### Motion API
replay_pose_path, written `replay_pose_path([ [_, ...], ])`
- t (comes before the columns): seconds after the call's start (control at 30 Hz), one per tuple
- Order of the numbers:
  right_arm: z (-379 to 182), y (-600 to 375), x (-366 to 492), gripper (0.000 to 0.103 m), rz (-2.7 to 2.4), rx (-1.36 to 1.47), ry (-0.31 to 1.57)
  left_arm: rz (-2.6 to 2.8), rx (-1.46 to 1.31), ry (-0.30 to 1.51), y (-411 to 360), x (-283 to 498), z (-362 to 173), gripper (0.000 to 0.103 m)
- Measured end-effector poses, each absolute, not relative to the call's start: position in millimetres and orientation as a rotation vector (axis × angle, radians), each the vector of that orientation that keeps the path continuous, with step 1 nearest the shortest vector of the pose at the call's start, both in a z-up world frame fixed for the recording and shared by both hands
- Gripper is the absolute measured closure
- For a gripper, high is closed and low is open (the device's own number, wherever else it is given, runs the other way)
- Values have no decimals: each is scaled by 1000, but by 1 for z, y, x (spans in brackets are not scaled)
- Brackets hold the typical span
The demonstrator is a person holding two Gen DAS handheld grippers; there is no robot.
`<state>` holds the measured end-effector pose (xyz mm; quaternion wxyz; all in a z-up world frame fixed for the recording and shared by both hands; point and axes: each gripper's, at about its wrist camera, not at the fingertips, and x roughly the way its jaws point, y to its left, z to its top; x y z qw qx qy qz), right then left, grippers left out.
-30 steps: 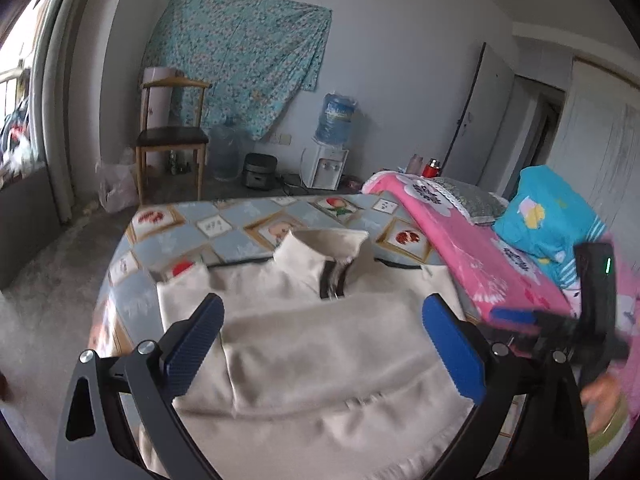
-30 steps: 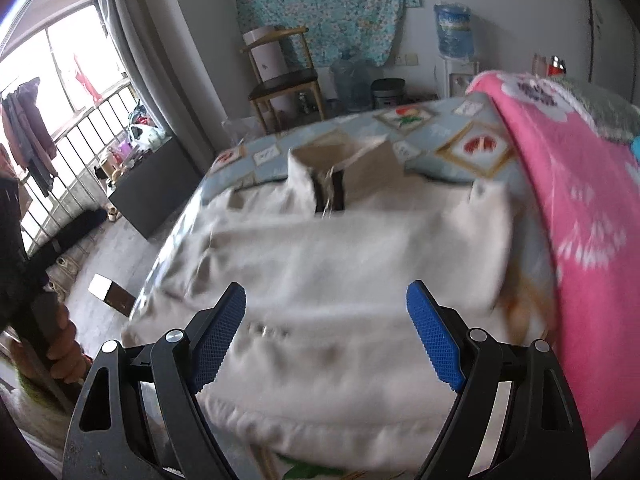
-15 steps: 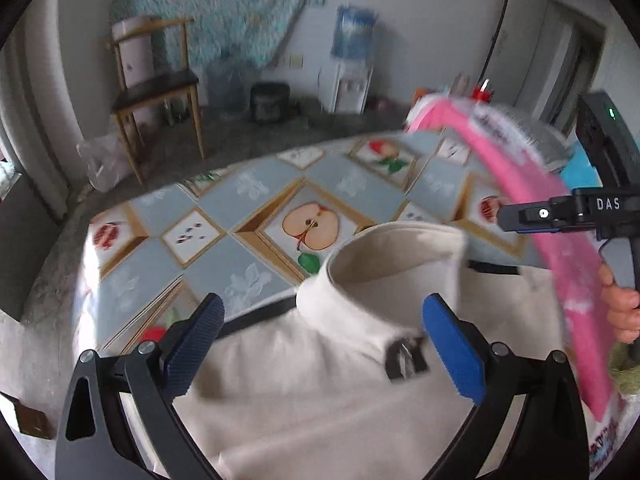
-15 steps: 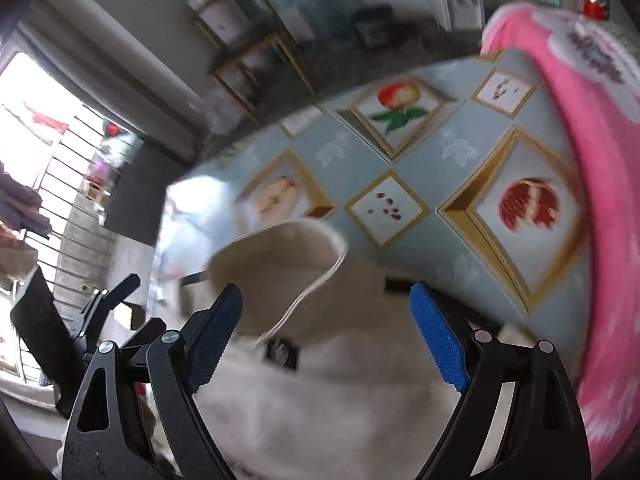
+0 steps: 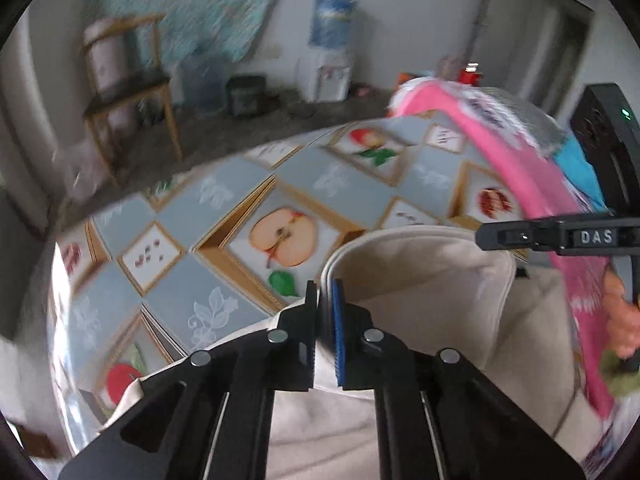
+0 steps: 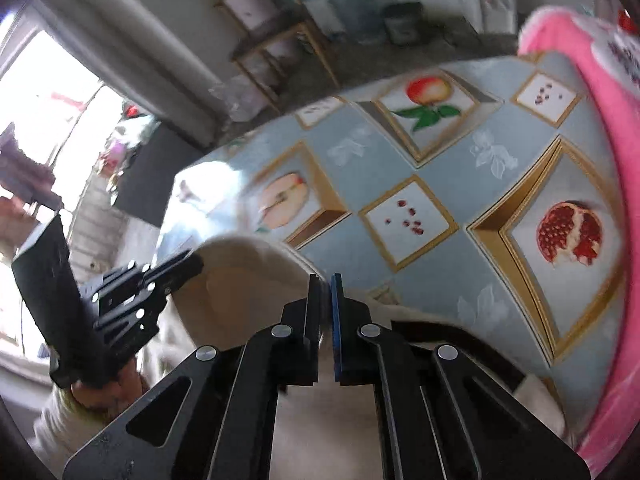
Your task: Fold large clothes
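Observation:
A cream jacket [image 5: 432, 292] with a stand-up collar lies on the fruit-print tablecloth [image 5: 224, 280]. My left gripper [image 5: 325, 292] is shut on the left edge of the collar. My right gripper [image 6: 326, 288] is shut on the collar's right edge; the jacket [image 6: 248, 288] spreads below and left of it. The right gripper also shows in the left wrist view [image 5: 560, 236], and the left gripper in the right wrist view [image 6: 132, 300]. The jacket's lower body is hidden under the gripper frames.
A pink blanket [image 5: 532, 172] borders the table on the right. A wooden chair [image 5: 128, 96], a water dispenser [image 5: 328, 56] and a dark pot [image 5: 246, 94] stand on the floor beyond. A window with railings [image 6: 48, 128] is at the left.
Both grippers moved forward from the jacket's body to its collar and closed on its two edges; they were open half a second ago.

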<state>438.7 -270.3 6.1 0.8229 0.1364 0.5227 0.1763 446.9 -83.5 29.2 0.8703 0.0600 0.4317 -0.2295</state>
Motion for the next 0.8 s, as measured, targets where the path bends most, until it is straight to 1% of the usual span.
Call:
replay_pose_path([
  [0.13,18,-275,403,98,426,296,1099,-556,180,849,-80,409,44,97],
  [0.27,10,-274,366,98,444,272,1131,-616,244,842,-72,368,41,96],
  [0.33,-4,-267,349,98,436,220,1173,-641,284,868,-70,350,28,96],
  [0.47,-34,-256,329,93,408,109,1264,-641,358,949,-71,331,-3,93],
  [0.53,-29,-256,322,84,402,90,1252,-650,322,986,-66,327,-11,91],
  [0.57,-19,-259,319,72,413,102,1229,-658,289,993,-62,325,-10,89],
  [0.6,-8,-261,316,62,428,117,1196,-666,259,991,-57,323,-8,84],
  [0.63,3,-262,315,60,444,124,1157,-676,234,987,-54,322,-6,81],
  [0.67,11,-263,313,60,452,124,1128,-702,188,979,-48,320,-2,75],
  [0.7,22,-263,313,60,459,131,1087,-714,164,972,-44,317,0,74],
  [0.8,31,-261,327,60,478,189,1041,-715,110,965,-37,318,5,73],
])
